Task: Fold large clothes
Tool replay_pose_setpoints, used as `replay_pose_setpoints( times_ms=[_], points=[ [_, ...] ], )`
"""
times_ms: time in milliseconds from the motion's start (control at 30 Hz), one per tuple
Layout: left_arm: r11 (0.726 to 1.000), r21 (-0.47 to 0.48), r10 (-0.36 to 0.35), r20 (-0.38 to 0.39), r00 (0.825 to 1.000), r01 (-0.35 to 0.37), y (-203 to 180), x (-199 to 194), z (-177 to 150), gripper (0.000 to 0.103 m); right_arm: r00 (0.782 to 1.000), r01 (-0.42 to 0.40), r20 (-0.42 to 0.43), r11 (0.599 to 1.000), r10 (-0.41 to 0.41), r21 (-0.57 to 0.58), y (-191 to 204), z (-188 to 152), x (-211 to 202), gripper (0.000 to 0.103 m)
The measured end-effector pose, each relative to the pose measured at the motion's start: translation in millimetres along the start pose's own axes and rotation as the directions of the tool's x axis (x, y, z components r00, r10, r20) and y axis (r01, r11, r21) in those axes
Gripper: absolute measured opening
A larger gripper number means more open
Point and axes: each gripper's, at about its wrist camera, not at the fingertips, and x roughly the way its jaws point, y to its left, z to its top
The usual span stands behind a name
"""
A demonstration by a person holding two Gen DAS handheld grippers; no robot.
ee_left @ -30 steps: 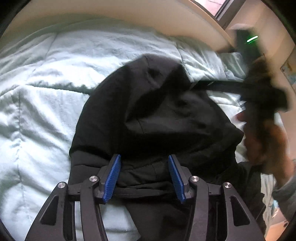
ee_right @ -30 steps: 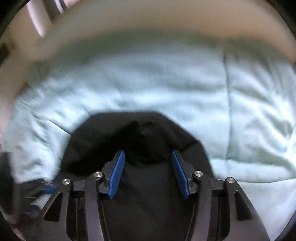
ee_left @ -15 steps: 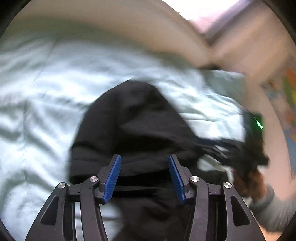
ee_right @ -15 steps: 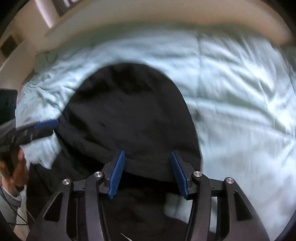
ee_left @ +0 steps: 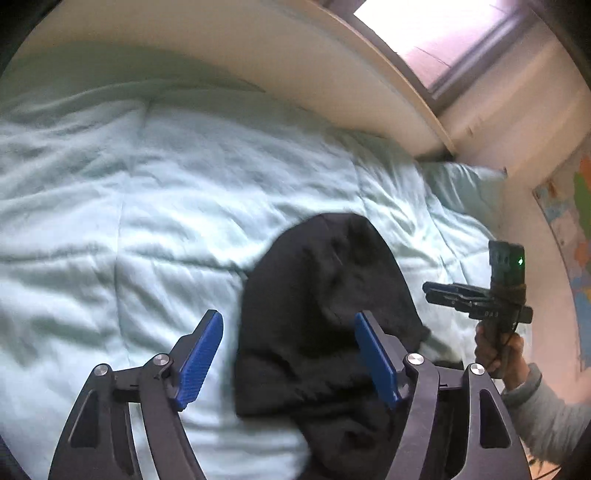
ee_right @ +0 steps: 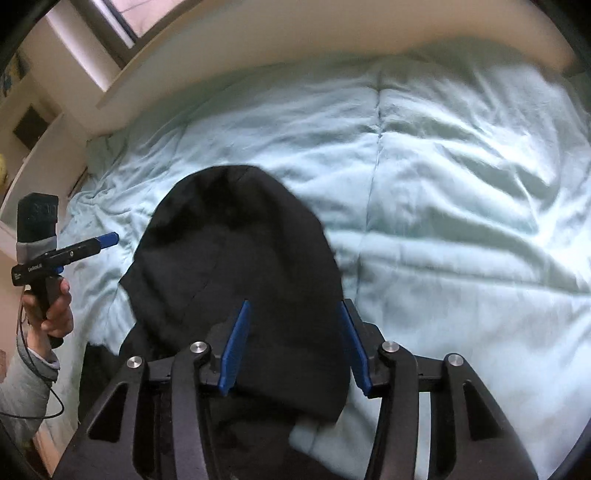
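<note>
A black garment (ee_left: pixel 325 325) lies bunched on the pale green quilt (ee_left: pixel 147 221), its rounded hood end pointing to the far side; it also shows in the right wrist view (ee_right: pixel 236 266). My left gripper (ee_left: pixel 290 358) is open and empty, held above the garment's near part. My right gripper (ee_right: pixel 293 343) is open and empty, above the garment's near right part. Each view shows the other gripper off to the side: the right one (ee_left: pixel 480 306) and the left one (ee_right: pixel 66 254).
A beige headboard or wall ledge (ee_left: pixel 258 62) runs along the far side of the bed. A pillow (ee_left: pixel 465 188) lies at the far right corner under a window (ee_left: pixel 436 29). A poster (ee_left: pixel 576 258) hangs on the right wall.
Both grippers have pulled back and up from the garment. The left one has shifted left, so the garment now sits further right in its view. The right gripper has drawn away to the side.
</note>
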Motion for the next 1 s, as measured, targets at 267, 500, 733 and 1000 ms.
replay_pose_setpoints(
  times_ms=[267,500,733,1000],
  points=[
    [0.988,-0.074,-0.147,-0.15,0.978,0.137,24,73,21,0.075,0.991,-0.124,-0.039,0.988,0.128,0.097,-27,34,58,0.056],
    [0.99,0.055,-0.119,-0.147,0.982,0.128,-8,80,14,0.026,0.983,-0.179,-0.056,0.983,0.177,-0.038,5,39,61,0.018],
    [0.953,0.287,-0.08,-0.068,0.994,0.096,-82,-7,-26,0.019,0.995,-0.073,0.047,0.963,0.088,-0.259,71,-2,-35,0.016],
    [0.891,0.453,-0.019,-0.004,1.0,0.019,-180,-120,-126,0.019,0.986,0.096,0.162,0.893,-0.026,-0.439,155,-102,-161,0.016]
  ],
)
